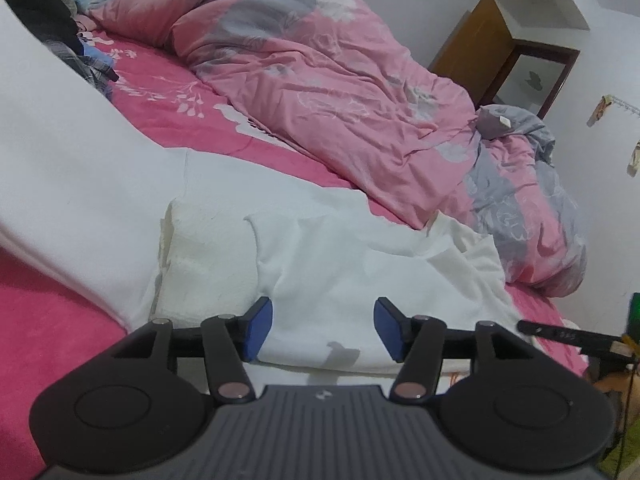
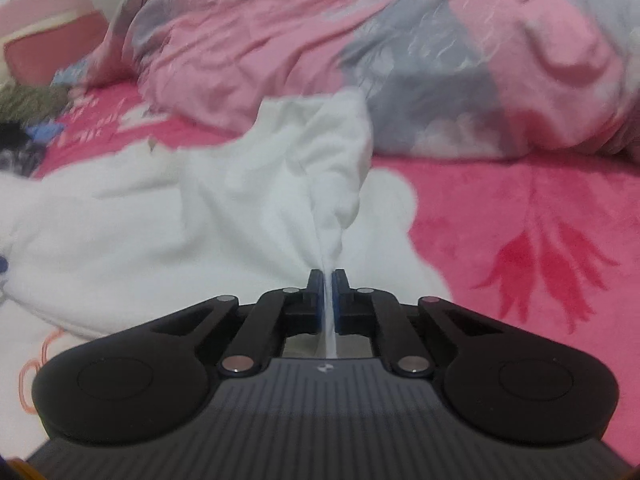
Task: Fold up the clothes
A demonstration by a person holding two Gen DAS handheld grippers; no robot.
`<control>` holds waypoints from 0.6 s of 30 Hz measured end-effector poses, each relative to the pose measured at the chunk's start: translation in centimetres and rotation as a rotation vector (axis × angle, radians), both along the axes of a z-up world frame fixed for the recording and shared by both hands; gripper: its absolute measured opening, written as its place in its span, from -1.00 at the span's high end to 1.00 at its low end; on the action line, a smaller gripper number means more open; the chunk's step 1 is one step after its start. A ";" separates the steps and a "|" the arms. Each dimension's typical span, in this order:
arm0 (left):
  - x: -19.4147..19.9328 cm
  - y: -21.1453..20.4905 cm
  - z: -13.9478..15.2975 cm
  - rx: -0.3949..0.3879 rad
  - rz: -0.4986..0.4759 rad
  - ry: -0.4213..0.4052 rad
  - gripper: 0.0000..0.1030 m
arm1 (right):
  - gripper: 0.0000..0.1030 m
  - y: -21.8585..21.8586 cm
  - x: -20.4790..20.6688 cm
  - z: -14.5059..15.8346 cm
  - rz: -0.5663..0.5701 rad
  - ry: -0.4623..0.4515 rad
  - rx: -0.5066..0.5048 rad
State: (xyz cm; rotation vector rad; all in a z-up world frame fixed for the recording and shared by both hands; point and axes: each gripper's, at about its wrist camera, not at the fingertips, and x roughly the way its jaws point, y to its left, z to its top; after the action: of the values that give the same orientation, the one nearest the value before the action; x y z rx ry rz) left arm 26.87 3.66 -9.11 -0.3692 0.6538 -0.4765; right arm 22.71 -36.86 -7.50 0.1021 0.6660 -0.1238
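1. White garment (image 1: 320, 264): soft cloth, matt, slightly fuzzy knit look, creased.
2. Bedsheet (image 2: 520, 216): pink plush cloth, fleecy nap, matt.
3. Quilt (image 1: 320, 80): thin woven cloth, smooth with a faint sheen, heavily wrinkled, pink and grey print.
4. Left gripper (image 1: 323, 330): matt black plastic arms, ribbed grey plastic body, small shiny metal pins.
5. Pads (image 1: 259, 330): blue, matt, rubbery look.
6. Right gripper (image 2: 328, 300): same matt black plastic, metal pins.
7. Door (image 1: 472, 44): brown wood, smooth.

You see a plain white garment (image 1: 328, 264), a hot-pink floral bedsheet (image 1: 160, 92), and a pink-and-grey floral quilt (image 1: 320, 60).
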 end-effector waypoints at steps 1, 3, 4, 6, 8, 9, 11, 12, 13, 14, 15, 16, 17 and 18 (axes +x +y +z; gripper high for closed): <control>0.2 -0.4 0.1 0.010 -0.004 0.006 -0.12 | 0.95 0.0 -0.1 0.3 -0.004 -0.011 -0.021; 0.5 -1.3 0.2 0.038 -0.016 0.014 -0.12 | 0.95 -0.2 -0.2 0.7 -0.009 -0.016 -0.057; 0.6 -1.8 0.2 0.053 -0.023 0.013 -0.12 | 0.95 -0.4 -0.2 0.7 -0.014 -0.016 -0.071; 0.6 -2.6 0.2 0.070 -0.037 0.007 -0.12 | 0.95 -0.7 0.1 0.6 -0.027 -0.013 -0.098; 0.4 -3.0 -0.1 0.091 -0.045 -0.009 -0.12 | 0.94 -1.1 0.3 0.2 -0.040 -0.008 -0.107; 0.4 -2.9 -0.3 0.091 -0.049 -0.013 -0.12 | 0.94 -1.3 0.5 -0.2 -0.040 0.000 -0.104; 0.3 -2.6 -0.5 0.077 -0.055 -0.016 -0.12 | 0.89 -1.5 0.6 -1.1 -0.025 0.020 -0.096; 0.3 -2.4 -0.6 0.066 -0.057 -0.015 -0.12 | 0.89 -1.6 0.4 -1.3 -0.022 0.015 -0.097; 0.3 -2.2 -0.7 0.053 -0.058 -0.014 -0.12 | 0.80 -1.7 0.2 -1.4 -0.020 0.009 -0.097; 0.4 -2.0 -0.9 0.041 -0.059 -0.014 -0.12 | 0.67 -1.8 -0.1 -1.3 -0.022 0.001 -0.088; 0.4 -1.9 -0.9 0.032 -0.059 -0.014 -0.12 | 0.60 -2.1 -0.6 -0.9 -0.034 -0.017 -0.057; 0.4 -1.9 -1.0 0.024 -0.059 -0.014 -0.12 | 0.51 -2.6 -1.3 -0.4 -0.047 -0.036 -0.028; 0.4 -1.8 -1.0 0.017 -0.059 -0.015 -0.12 | 0.47 -3.0 -2.0 0.0 -0.055 -0.044 -0.013; 0.4 -1.7 -1.1 0.010 -0.059 -0.014 -0.12 | 0.47 -3.4 -2.6 0.4 -0.063 -0.052 0.002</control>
State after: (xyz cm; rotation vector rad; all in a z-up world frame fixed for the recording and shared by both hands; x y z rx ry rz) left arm 27.27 1.95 -10.17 -0.3376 0.6543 -0.5314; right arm 20.10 -40.26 -7.15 0.1276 0.6115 -0.1804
